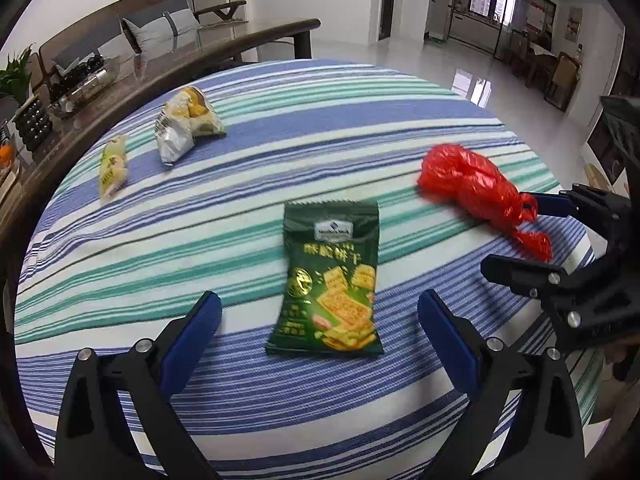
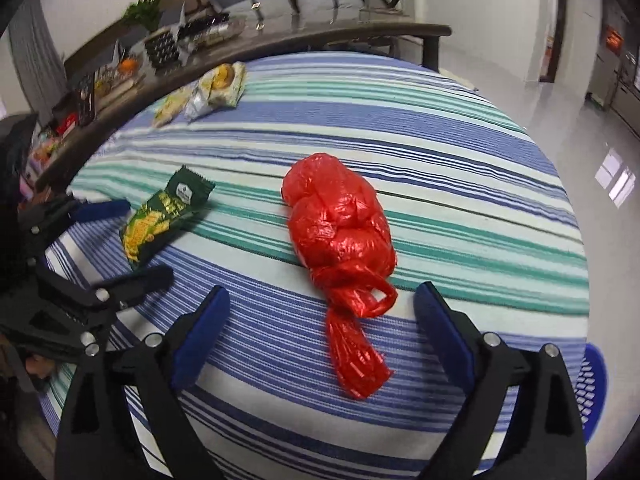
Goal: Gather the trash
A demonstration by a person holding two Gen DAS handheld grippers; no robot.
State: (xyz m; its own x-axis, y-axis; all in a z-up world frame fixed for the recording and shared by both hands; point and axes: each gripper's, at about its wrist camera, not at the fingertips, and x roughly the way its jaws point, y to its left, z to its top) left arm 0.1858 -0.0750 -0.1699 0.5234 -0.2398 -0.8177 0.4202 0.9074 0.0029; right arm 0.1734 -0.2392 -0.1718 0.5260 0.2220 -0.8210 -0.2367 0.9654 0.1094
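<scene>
A green cracker packet (image 1: 331, 280) lies flat on the striped tablecloth (image 1: 280, 168). My left gripper (image 1: 319, 312) is open, with the packet's near end between its blue fingers. A knotted red plastic bag (image 2: 340, 228) lies to the right. My right gripper (image 2: 322, 308) is open, with the bag's knotted tail between its fingers. The red bag (image 1: 476, 188) and right gripper (image 1: 524, 236) show in the left wrist view. The green packet (image 2: 164, 216) and left gripper (image 2: 140, 240) show in the right wrist view. A crumpled silver-yellow wrapper (image 1: 184, 124) and a small yellow wrapper (image 1: 113, 166) lie far left.
A dark wooden counter (image 1: 168, 68) with a plant, bowls and clutter curves behind the table. A blue mesh basket (image 2: 594, 384) sits below the table's right edge. Open tiled floor (image 1: 440, 64) lies beyond the table.
</scene>
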